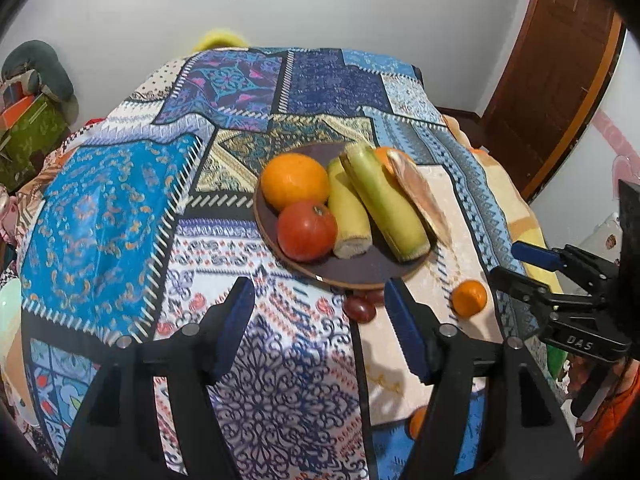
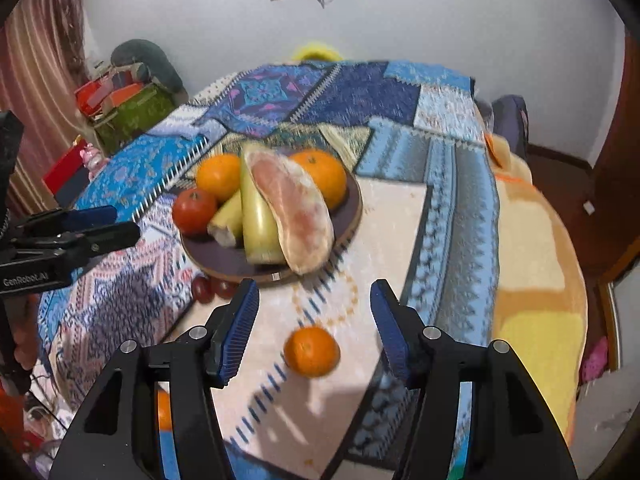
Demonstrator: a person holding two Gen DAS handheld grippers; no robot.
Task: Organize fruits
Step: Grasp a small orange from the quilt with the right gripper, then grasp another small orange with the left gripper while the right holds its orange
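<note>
Two grippers hover over a table draped in a patchwork cloth, both spread wide and both empty. The left gripper hangs above the near part of the cloth, its blue pads well apart and touching nothing; just beyond its tips lie two dark red grapes, tucked against the near rim of the plate.

The plate sits about mid-table. From its left side to its right it carries a tomato at the near-left with an orange behind it, then two yellow-green corn pieces lying side by side with cut ends toward the near rim, then a pale pink peeled pomelo wedge leaning along the right one, and a second orange at the far right rim.

To the right of the plate, on the plain cream patch, a small tangerine lies alone, well clear of the rim. The right gripper hovers over it with its fingers open to either side of the fruit, neither one touching it. Another orange fruit shows partly behind that gripper's left finger, near the table's front edge; how it lies I cannot tell.
</note>
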